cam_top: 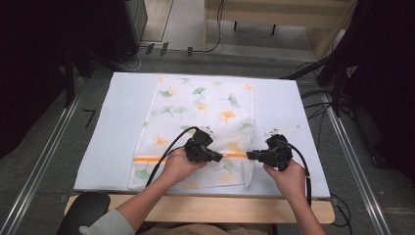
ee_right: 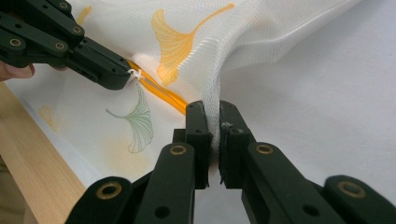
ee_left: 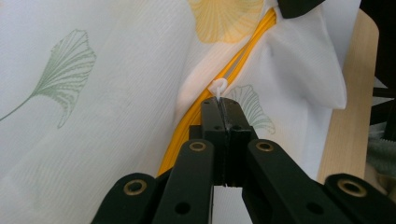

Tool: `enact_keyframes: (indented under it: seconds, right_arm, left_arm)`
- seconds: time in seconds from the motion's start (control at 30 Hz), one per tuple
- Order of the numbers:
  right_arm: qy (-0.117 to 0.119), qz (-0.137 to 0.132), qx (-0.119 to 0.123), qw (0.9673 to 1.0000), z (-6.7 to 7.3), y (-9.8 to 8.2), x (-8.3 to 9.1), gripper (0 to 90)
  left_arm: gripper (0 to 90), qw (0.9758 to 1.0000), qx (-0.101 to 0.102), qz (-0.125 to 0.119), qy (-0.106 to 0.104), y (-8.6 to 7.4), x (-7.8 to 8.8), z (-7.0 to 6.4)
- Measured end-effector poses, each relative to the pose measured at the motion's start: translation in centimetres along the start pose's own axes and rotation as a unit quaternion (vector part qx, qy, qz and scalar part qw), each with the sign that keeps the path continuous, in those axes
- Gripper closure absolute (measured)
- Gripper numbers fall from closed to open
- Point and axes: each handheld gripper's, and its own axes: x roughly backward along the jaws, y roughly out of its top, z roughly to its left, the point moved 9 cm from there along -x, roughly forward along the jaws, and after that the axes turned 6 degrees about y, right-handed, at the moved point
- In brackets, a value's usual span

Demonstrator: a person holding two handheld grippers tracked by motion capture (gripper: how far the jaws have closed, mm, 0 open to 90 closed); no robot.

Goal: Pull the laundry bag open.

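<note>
White mesh, printed with green and orange ginkgo leaves, makes up the laundry bag (cam_top: 200,127) lying flat on the white table (cam_top: 107,147), and its orange zipper (cam_top: 151,159) runs across the end nearest the person. Left gripper (cam_top: 219,156) has its jaws pressed together on the small white zipper pull (ee_left: 218,87), partway along the zipper; right gripper (cam_top: 249,155) pinches the bag's side seam (ee_right: 215,105) at the zipper's end, jaws narrow with the mesh between them. To run the slider well, the judgement is to keep the right hold firm as an anchor so the zipper stays taut, and to draw the pull straight along the zipper's line, low to the cloth, since the tab is tiny and a sideways tug could slip it from the pads or bunch the mesh. Beyond the bag's far end lie grey floor and cables (cam_top: 161,49); near the zipper the table's wooden edge (cam_top: 220,208) shows. Nothing lies on the bag along the zipper.
</note>
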Motion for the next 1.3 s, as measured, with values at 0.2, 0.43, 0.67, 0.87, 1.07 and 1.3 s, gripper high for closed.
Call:
enact_keyframes:
  seconds: [0.2, 0.43, 0.67, 0.87, 1.07, 1.3]
  right_arm:
    - [-0.001, 0.003, 0.0, 1.0, -0.1, 0.0, -0.1, 85.7]
    - [0.004, 0.003, 0.002, 1.0, -0.1, 0.0, -0.2, 85.6]
    - [0.006, 0.002, 0.005, 1.0, -0.1, 0.0, -0.1, 85.6]
    - [0.002, 0.005, 0.007, 1.0, -0.1, -0.1, 0.1, 85.6]
    - [0.005, 0.006, 0.008, 0.9999, -0.4, -0.2, 0.3, 85.6]
    - [0.005, 0.011, 0.012, 0.9999, -0.4, -0.1, 0.3, 85.6]
  left_arm:
    - [90.0, 1.0, 0.0, 0.004, 0.002, -0.6, 0.1, 0.4]
    - [90.0, 1.0, 0.002, 0.004, -0.001, -0.7, 0.4, 0.4]
    - [90.0, 0.9999, 0.004, 0.008, 0.004, -0.8, 0.5, 0.8]
    - [90.0, 0.9999, 0.01, 0.011, 0.006, -1.2, 0.7, 1.3]
    - [90.0, 0.9996, 0.022, 0.015, 0.009, -1.6, 1.1, 1.9]
    - [90.0, 0.9993, 0.032, 0.016, 0.01, -2.2, 1.7, 2.5]
